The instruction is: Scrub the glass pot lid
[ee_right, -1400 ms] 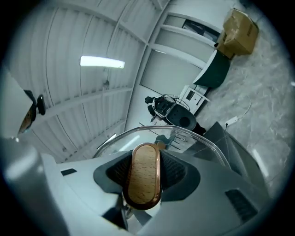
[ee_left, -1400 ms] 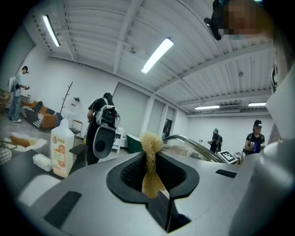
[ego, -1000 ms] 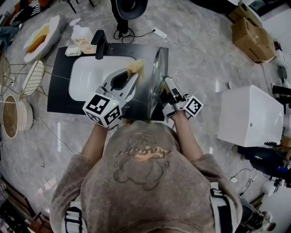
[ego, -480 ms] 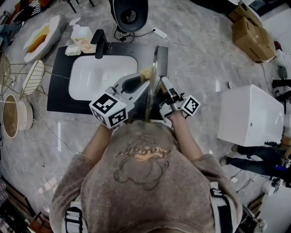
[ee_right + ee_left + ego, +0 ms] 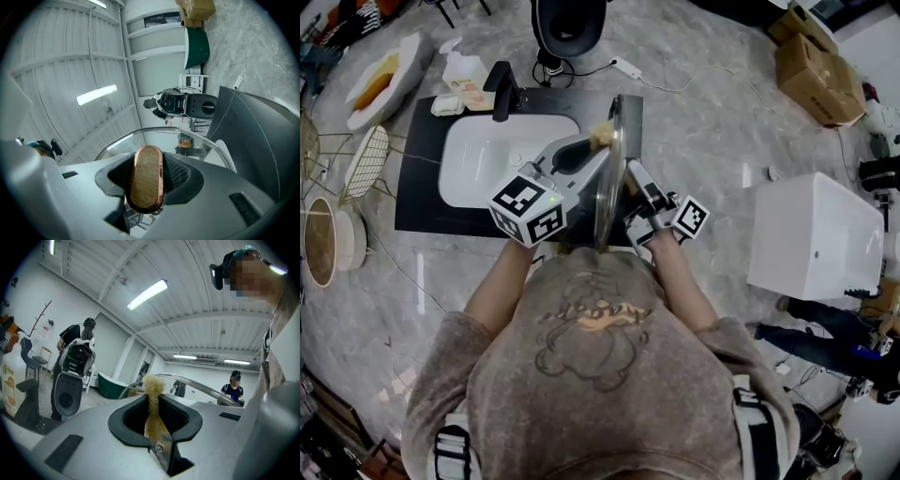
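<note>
over the sink (image 5: 465, 187) our left gripper (image 5: 592, 147) clamps a fibre scrubber (image 5: 152, 386), our right gripper (image 5: 632, 187) the wooden knob (image 5: 146, 179) of the glass pot lid (image 5: 607, 183).

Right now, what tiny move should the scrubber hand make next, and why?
Probably slide the left gripper so its scrubber rubs along the glass lid toward the person. The scrubber sits by the lid's far rim, most of the glass lies nearer, and the right gripper holds the lid on edge by its wooden knob over the sink.
</note>
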